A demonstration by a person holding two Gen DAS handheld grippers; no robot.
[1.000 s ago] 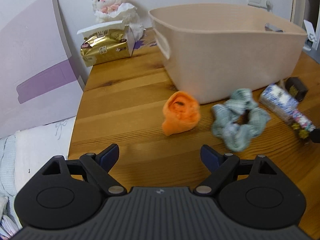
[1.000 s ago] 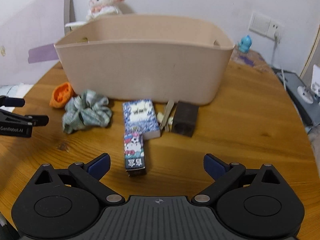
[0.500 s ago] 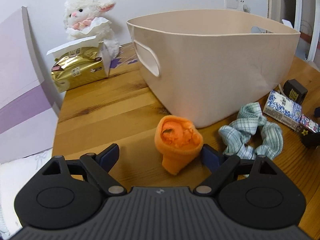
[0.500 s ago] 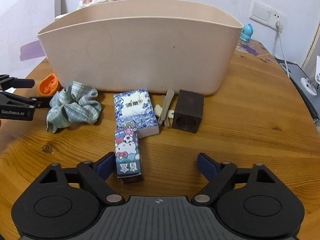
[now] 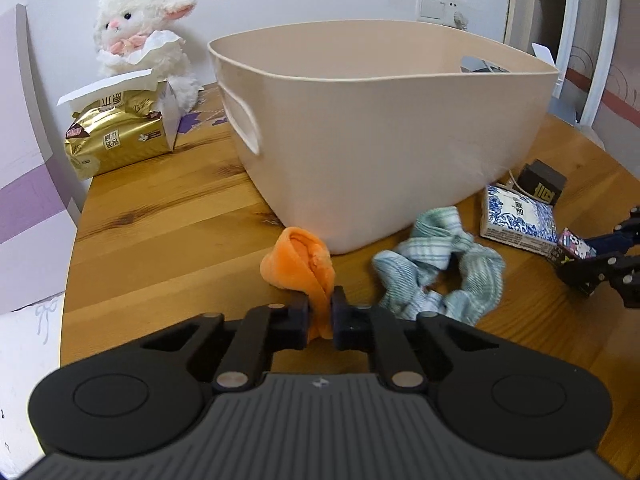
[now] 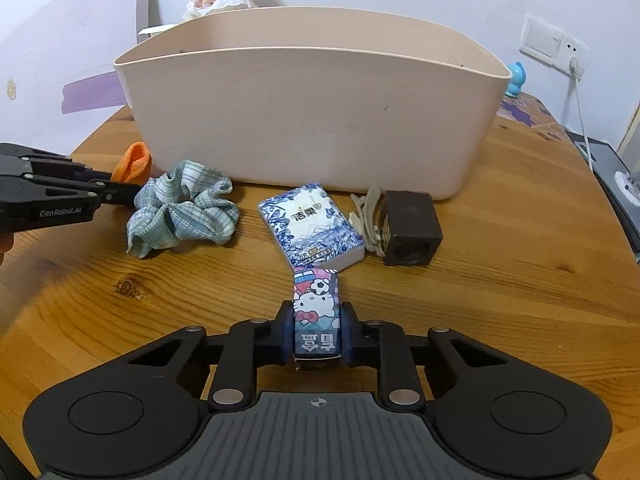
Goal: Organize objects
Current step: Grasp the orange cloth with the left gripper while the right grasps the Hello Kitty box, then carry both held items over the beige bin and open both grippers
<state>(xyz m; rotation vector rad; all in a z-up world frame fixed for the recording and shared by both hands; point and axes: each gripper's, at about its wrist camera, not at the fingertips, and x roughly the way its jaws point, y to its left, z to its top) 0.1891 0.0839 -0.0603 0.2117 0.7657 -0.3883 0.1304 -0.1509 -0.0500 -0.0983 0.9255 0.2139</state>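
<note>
Beige bin (image 6: 312,120) fills far table centre; bare wood near right. Left gripper (image 5: 320,312) pinches orange cloth (image 5: 300,264) at bin's near-left corner. Right gripper (image 6: 316,332) clamps cartoon box (image 6: 316,312), near centre.

A soft orange cloth (image 5: 298,262) lay crumpled on the desk (image 5: 160,232) against the beige bin's (image 5: 380,140) near corner, one fold pinched. Beside it sat a green plaid scrunchie (image 5: 438,270). A cartoon-printed box (image 6: 317,312) (a white cat on it) lay flat, gripped at its sides, touching a blue-patterned tissue pack (image 6: 311,226); a dark cube (image 6: 410,228) stood nearby.
</note>
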